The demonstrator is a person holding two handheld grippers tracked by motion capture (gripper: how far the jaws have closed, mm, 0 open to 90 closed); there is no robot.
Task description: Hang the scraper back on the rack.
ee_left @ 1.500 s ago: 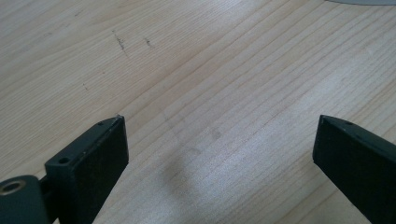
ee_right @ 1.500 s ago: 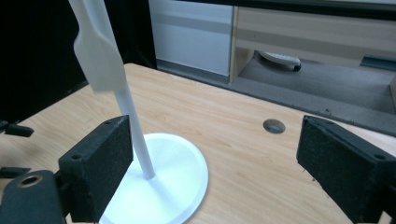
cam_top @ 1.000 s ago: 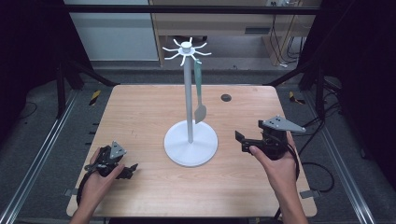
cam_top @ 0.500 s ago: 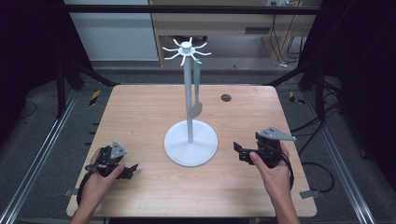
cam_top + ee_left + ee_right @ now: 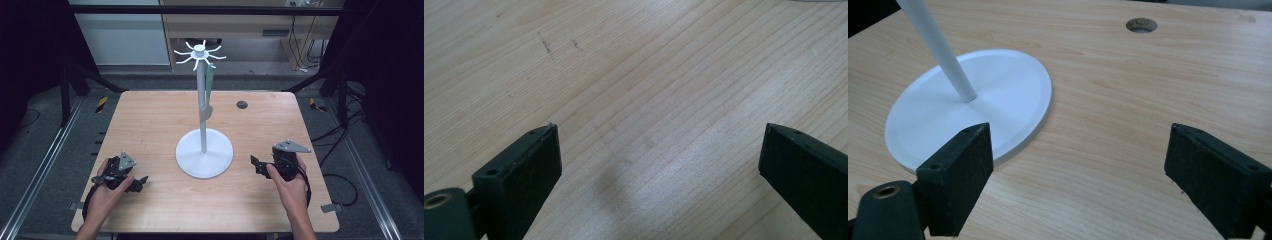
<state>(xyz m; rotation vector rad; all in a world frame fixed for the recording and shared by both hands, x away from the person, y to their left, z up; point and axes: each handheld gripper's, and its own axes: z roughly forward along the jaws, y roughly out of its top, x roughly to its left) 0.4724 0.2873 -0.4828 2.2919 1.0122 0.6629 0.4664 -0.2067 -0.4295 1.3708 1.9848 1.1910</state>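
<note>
1. On the table (image 5: 150,125), both hands are resting near the front edge, parked clear of the stand (image 5: 204,150).
2. Left gripper (image 5: 131,183) is gaping wide, empty.
3. Right gripper (image 5: 257,165), just narrowing slightly, is holding nothing; a spoon (image 5: 207,97) is hanging from the stand's top hooks.

You have a wooden table (image 5: 150,120) in front of you, with a small round hole (image 5: 242,104) near its far edge. Yellow-black tape (image 5: 101,104) marks the floor just off its far left corner. Beyond the table stand a white cabinet (image 5: 120,35) and a wooden shelf (image 5: 235,22), with cables (image 5: 300,50) hanging beside it.
</note>
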